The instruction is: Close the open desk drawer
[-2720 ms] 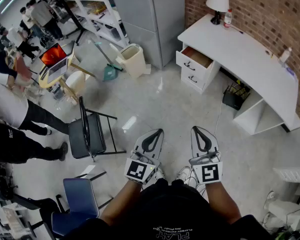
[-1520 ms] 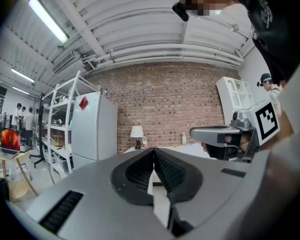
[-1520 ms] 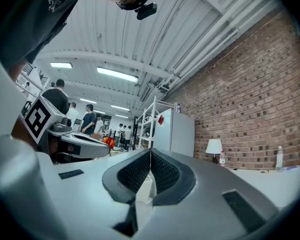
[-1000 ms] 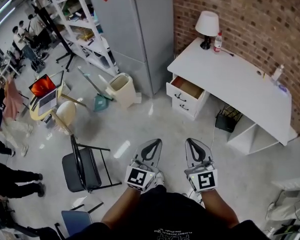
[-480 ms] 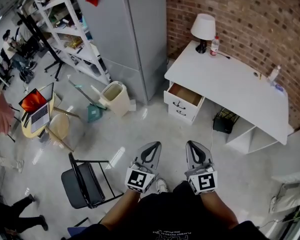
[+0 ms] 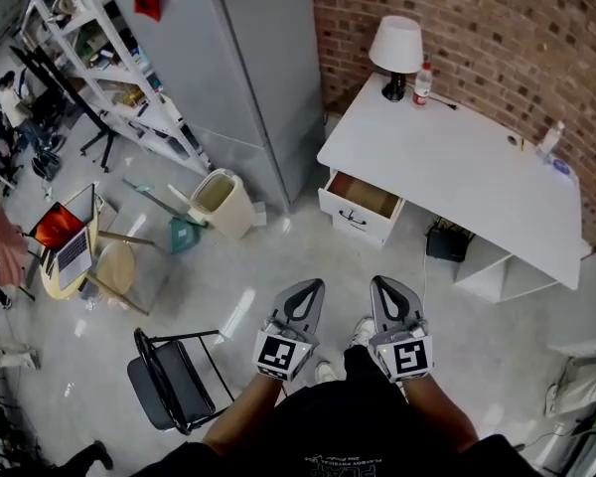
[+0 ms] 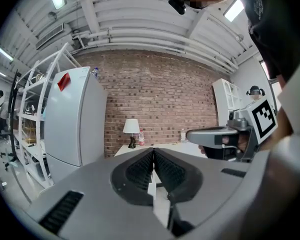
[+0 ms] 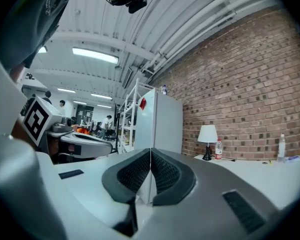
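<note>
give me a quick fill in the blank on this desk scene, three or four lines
The drawer of the white desk is ____.
The lamp stands on the desk next to a small ____.
The left tool and the right tool both have their jaws ____.
The wall behind the desk is made of ____.
Missing words: open; bottle; shut; brick.

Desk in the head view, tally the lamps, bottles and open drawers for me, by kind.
Lamp: 1
Bottles: 2
Open drawer: 1
Total: 4
</note>
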`<state>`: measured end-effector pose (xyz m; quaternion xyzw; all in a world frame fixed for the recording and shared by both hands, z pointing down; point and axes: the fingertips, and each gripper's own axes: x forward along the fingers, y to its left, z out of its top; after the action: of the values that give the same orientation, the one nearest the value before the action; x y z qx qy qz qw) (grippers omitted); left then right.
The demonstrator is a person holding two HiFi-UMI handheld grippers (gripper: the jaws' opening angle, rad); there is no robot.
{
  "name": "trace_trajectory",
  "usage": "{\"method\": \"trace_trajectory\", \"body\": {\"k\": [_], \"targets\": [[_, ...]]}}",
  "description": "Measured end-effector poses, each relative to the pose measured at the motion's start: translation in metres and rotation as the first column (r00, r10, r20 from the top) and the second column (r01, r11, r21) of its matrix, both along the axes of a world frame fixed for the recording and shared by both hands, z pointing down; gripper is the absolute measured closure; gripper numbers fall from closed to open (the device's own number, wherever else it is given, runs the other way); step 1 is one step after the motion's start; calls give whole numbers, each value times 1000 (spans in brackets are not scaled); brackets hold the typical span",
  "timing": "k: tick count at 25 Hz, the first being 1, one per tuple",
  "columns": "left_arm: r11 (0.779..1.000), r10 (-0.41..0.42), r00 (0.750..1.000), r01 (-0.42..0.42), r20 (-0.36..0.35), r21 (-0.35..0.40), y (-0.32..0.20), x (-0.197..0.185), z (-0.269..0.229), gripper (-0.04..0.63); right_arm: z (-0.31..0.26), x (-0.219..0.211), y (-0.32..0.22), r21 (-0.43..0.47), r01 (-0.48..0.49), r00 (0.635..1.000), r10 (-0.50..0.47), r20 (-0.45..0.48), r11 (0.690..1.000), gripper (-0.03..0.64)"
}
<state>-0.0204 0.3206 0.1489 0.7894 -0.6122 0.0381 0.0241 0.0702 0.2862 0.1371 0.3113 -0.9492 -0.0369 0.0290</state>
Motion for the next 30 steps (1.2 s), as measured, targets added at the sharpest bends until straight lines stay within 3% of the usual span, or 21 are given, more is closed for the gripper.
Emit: {"method": "trace_trajectory", "body": {"k": [9,18,30], "targets": [[999,-4,1000,4,10,-37,-91,-14,15,588,-3,-19,-101,30,16,1000,-16,22,999,589],[995,-44,998,47,34,-91,-150,-29,40,588,18,-27,-158,4,32,999,-32,21,999,589],[985,39,998,-46,-46,-166,-199,-49,85,588,53,-64,-203,-47,-40,999,38,-36,998,589]]}}
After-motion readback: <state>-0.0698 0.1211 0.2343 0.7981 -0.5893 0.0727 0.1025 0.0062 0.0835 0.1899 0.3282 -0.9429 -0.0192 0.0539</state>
